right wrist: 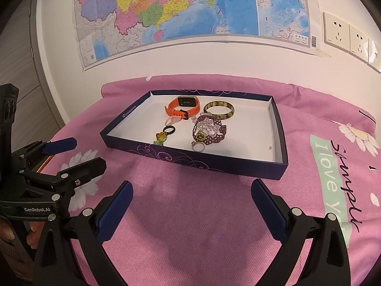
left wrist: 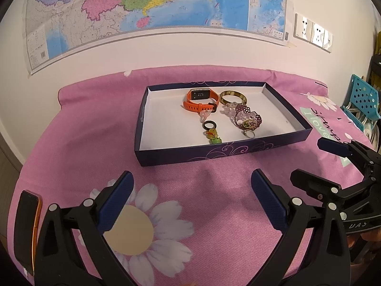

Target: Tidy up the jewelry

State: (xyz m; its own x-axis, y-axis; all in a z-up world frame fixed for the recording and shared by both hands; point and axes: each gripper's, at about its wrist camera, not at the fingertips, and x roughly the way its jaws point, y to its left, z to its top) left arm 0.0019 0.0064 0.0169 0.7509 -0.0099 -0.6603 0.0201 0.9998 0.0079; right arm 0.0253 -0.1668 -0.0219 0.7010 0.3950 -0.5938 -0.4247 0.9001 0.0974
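The left tongs (left wrist: 192, 186) stand wide apart with nothing between the blue pads, hovering over the pink flowered cloth (left wrist: 195, 205) that covers the counter. The right tongs (right wrist: 190, 197) are likewise spread and hold nothing, just right of the left ones; each shows at the edge of the other's view.

A little beyond both lies a shallow dark-blue box tray (left wrist: 190, 153) with a white floor, resting on the cloth. All the jewelry sits inside it, gathered toward the middle and far side. An orange-strapped watch (left wrist: 200, 101) lies farthest back, with a mottled yellowish bangle (left wrist: 233, 97) just to its right. Nearer, a purple beaded bracelet (left wrist: 248, 119) with clear beads touches the bangle's near edge, and a small silver ring (left wrist: 248, 134) lies at the bracelet's near end. Left of these, a black ring charm (left wrist: 209, 125) with a little green and yellow figure (left wrist: 213, 137) points toward the tray's near wall.

At the near left edge of the cloth lies a phone (left wrist: 26, 228) with an orange rim. A map (left wrist: 154, 4) hangs on the far wall, with sockets (left wrist: 313, 33) to its right.
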